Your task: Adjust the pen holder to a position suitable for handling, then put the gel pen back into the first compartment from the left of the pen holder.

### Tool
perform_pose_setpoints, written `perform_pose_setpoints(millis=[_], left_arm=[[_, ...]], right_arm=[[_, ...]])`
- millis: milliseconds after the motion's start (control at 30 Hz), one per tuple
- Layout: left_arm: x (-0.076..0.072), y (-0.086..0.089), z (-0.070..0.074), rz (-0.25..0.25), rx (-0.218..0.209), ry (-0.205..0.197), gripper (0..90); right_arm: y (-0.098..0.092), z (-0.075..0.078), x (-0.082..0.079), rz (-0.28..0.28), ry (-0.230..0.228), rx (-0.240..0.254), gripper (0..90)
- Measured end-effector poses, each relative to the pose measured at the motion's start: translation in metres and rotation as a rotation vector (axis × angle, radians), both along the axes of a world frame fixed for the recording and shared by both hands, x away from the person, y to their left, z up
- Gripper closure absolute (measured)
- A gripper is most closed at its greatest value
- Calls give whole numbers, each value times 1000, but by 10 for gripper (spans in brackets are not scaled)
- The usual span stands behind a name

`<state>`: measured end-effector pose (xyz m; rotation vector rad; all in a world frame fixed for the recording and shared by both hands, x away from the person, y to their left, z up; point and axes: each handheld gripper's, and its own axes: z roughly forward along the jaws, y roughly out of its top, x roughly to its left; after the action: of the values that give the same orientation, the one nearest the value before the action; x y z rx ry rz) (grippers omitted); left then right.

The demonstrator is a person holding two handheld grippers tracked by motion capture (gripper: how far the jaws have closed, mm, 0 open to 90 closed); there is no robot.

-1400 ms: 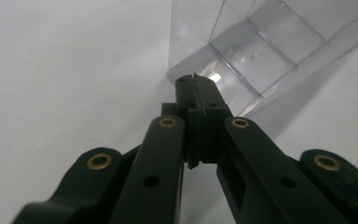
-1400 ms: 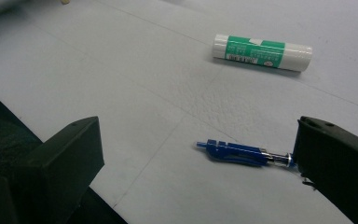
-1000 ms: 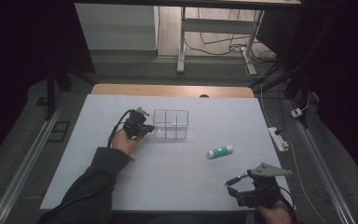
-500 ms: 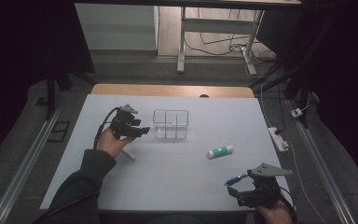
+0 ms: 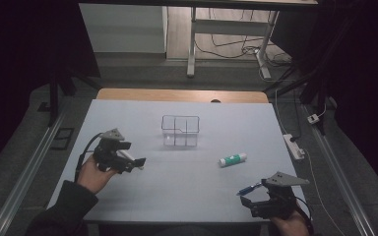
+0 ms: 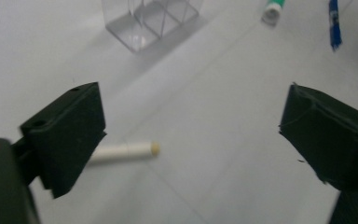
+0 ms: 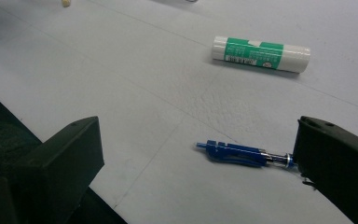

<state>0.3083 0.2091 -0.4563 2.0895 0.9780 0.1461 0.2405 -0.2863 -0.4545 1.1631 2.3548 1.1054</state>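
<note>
Just below the left claw, between its widely parted jaws and nearer the left one, a white stick lies flat on the desk, untouched. The jaws have just been opening, and nothing is gripped. The stick looks light, stiff and round, so it may roll; hold it across the middle of its length. Ahead of that claw stands a clear divided box, empty as far as visible. Further right lies a green-and-white glue stick. The right claw rests wide open, a blue pen lying between its jaws, unheld.
</note>
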Motion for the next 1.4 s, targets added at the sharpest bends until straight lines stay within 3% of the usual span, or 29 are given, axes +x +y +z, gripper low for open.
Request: perform_pose_setpoints(millis=[200, 433, 667, 800, 867, 1133, 1300, 1400], left_arm=[[-41, 21, -4, 44, -15, -16, 0], [-79, 45, -6, 92, -63, -35, 0], [-109, 59, -14, 127, -31, -27, 0], [-118, 63, -17, 148, -26, -17, 0], [-121, 63, -17, 154, -17, -33, 0], [-120, 63, -18, 151, -17, -21, 0], [-120, 63, -18, 151, -11, -17, 0], [-119, 63, -18, 151, -13, -10, 0]], right_arm=[[0, 0, 0, 1, 0, -2, 13], [0, 0, 0, 0, 0, -2, 12], [-1, 0, 0, -10, 6, 6, 13], [-1, 0, 0, -13, 6, 6, 12], [-1, 0, 1, -13, 5, 13, 12], [-3, 1, 3, -40, 19, 29, 0], [-9, 2, 6, -68, 17, -34, 0], [-16, 5, 11, -94, 2, -36, 0]])
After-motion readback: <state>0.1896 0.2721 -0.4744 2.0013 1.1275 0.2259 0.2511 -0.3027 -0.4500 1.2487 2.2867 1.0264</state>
